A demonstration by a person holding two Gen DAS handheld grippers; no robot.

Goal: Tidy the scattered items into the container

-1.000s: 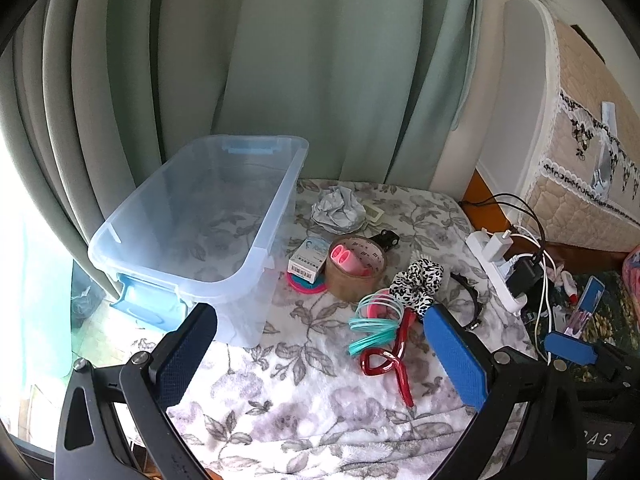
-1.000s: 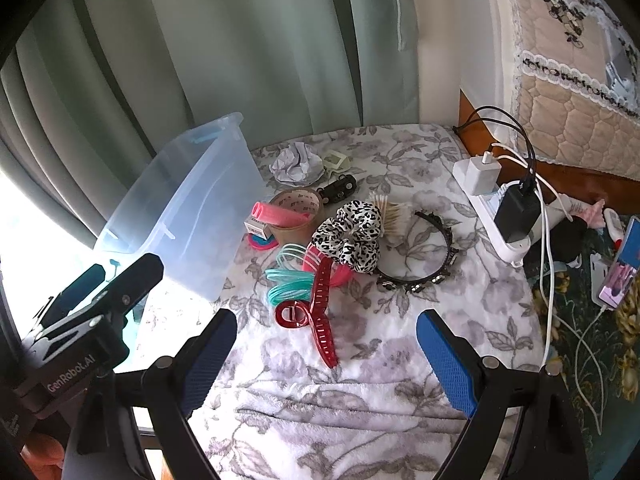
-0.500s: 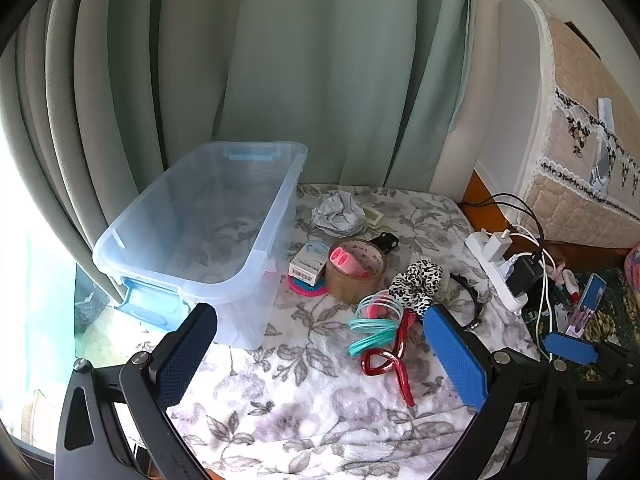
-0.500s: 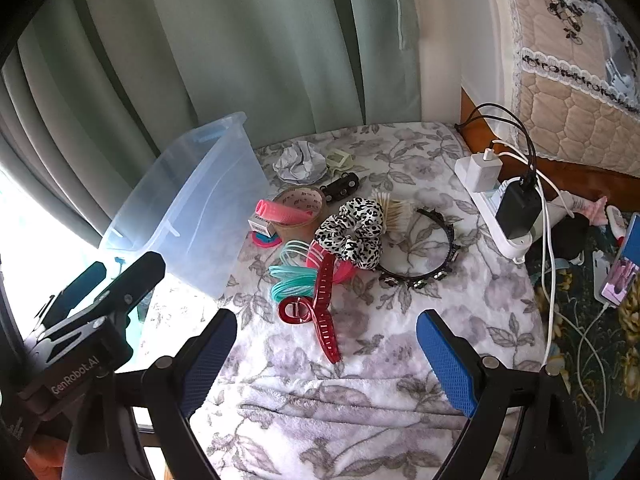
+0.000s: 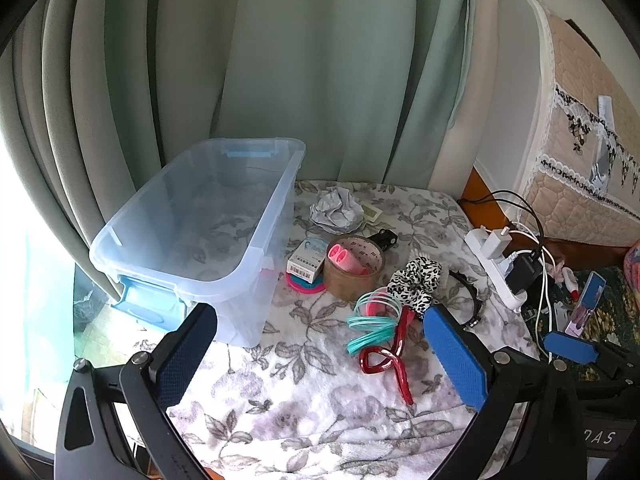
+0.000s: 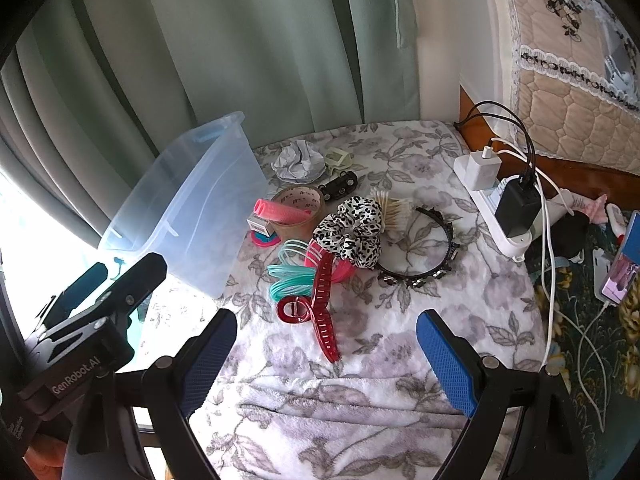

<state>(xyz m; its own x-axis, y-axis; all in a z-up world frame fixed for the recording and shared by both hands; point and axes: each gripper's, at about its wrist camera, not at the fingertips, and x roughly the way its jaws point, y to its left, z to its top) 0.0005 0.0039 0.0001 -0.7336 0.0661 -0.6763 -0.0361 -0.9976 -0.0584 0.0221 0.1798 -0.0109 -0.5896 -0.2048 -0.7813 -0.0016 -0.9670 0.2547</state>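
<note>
A clear plastic bin [image 5: 192, 216] [image 6: 192, 204] stands empty at the left of a floral blanket [image 5: 304, 392]. Beside it lies a heap: a red claw clip [image 6: 320, 312] [image 5: 392, 356], teal coil bands [image 6: 288, 280] [image 5: 370, 322], a leopard scrunchie [image 6: 352, 232] [image 5: 418, 280], a tape roll [image 6: 298, 210] [image 5: 352, 266] with pink rollers in it, a small box [image 5: 307, 260], crumpled paper [image 6: 296, 160] [image 5: 334, 210], cotton swabs [image 6: 394, 210] and a black headband [image 6: 436, 256]. My left gripper [image 5: 320, 348] and right gripper [image 6: 326, 344] hover open and empty, short of the heap.
A white power strip [image 6: 492, 200] with chargers and cables lies at the blanket's right edge. A phone [image 6: 618, 276] and small items sit further right. Green curtains [image 6: 240, 48] hang behind. The left gripper's body [image 6: 88, 320] shows at the left of the right wrist view.
The right wrist view has crept slightly closer to the heap. Both grippers stay open and no item has moved.
</note>
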